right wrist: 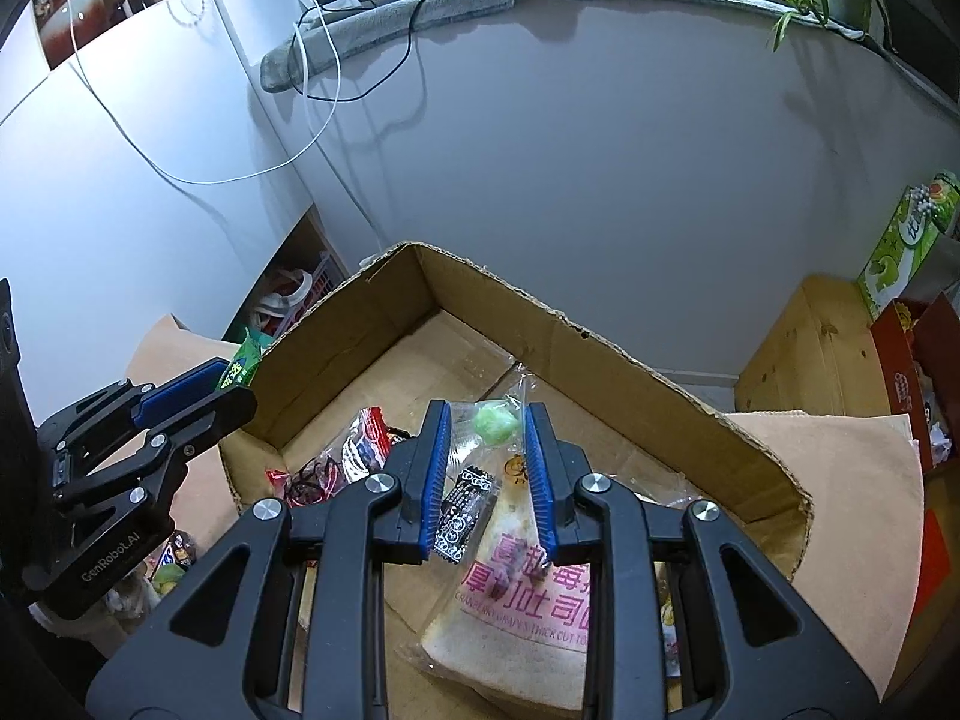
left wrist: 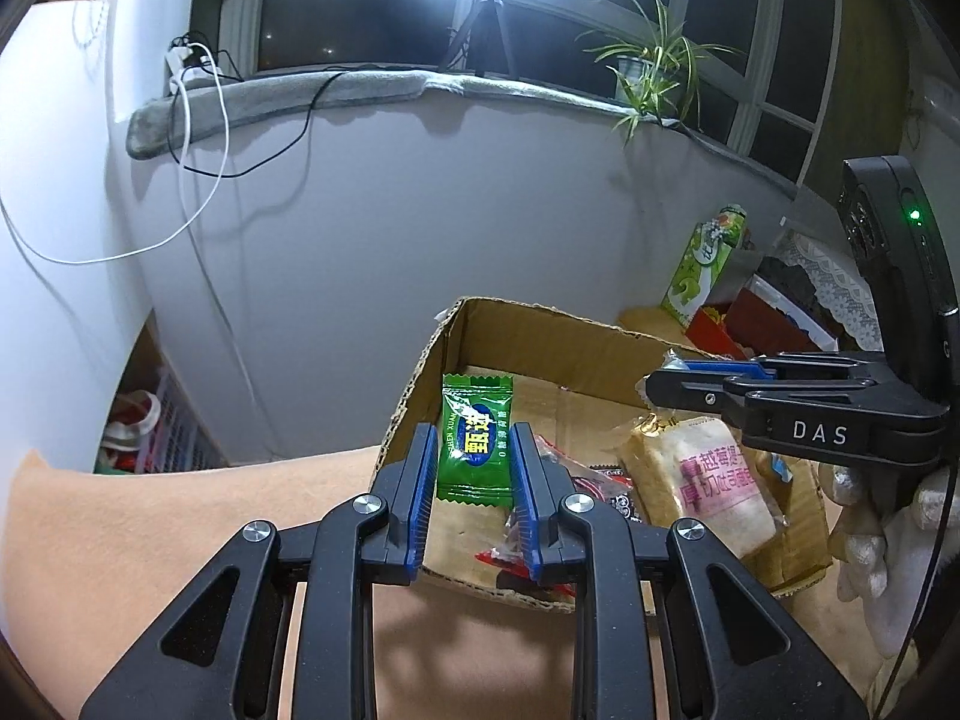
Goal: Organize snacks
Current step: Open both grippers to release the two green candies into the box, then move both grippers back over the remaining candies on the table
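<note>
The green candy packet point(left wrist: 477, 443) is seen face-on only in the left wrist view, where it is pinched upright between the narrow jaws of the left gripper point(left wrist: 471, 468) over the near left corner of the cardboard box point(left wrist: 543, 324); yellow Chinese characters on a blue oval and small Latin lettering down one side are printed on it, too small to be read with certainty. In the right wrist view only a green edge of that packet is shown, past the left gripper's blue pads. The right gripper point(right wrist: 487, 468) is shown from behind only in its own view: a clear wrapper with a pale green sweet point(right wrist: 495, 423) is gripped between its narrow jaws, above the box interior. From the left view that gripper is seen side-on, marked "DAS", with a green light lit on the device above it and a white-gloved hand point(left wrist: 870, 546) at its handle. "GenRobot.AI" is read on the left gripper's body in the right view. Inside the box a bread bag point(right wrist: 528, 594) is laid, labelled in pink Chinese characters with "THICK CUT" legible beneath; beside it are a small black patterned packet point(right wrist: 465, 510) and a red-and-clear wrapper point(right wrist: 336, 462). The box is set on a tan table point(left wrist: 180, 516).
</note>
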Demonstrator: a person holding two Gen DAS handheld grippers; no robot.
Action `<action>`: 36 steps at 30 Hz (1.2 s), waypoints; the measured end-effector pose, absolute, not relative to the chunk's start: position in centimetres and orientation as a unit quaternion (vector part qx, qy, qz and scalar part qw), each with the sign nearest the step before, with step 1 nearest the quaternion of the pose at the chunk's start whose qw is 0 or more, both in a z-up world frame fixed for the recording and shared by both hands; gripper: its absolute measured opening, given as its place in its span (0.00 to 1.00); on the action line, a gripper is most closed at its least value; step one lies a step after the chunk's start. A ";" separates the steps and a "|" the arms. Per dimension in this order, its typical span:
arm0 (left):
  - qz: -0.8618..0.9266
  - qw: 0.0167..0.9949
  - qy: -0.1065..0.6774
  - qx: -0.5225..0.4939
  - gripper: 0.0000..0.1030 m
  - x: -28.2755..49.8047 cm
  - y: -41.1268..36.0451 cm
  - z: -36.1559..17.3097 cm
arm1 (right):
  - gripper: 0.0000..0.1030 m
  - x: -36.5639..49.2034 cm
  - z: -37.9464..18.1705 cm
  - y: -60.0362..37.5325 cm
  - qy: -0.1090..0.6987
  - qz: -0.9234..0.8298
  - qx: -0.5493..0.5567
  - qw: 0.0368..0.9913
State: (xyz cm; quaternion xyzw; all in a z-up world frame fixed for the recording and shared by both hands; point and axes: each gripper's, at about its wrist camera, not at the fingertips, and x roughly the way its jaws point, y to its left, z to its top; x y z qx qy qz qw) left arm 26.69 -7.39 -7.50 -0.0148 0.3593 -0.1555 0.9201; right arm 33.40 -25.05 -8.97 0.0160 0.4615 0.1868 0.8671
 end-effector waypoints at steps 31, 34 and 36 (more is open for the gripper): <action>-0.146 0.927 0.345 -0.015 0.43 24.5 -7.1 -5.4 | 0.70 30.6 -6.1 -26.5 0.437 0.160 0.021 0.885; -0.142 0.929 0.341 -0.018 0.43 23.7 -6.4 -4.7 | 0.70 29.5 -5.4 -26.1 0.431 0.164 0.016 0.887; -0.137 0.932 0.335 -0.017 0.43 22.9 -5.9 -4.3 | 0.70 28.8 -5.0 -25.7 0.427 0.169 0.012 0.888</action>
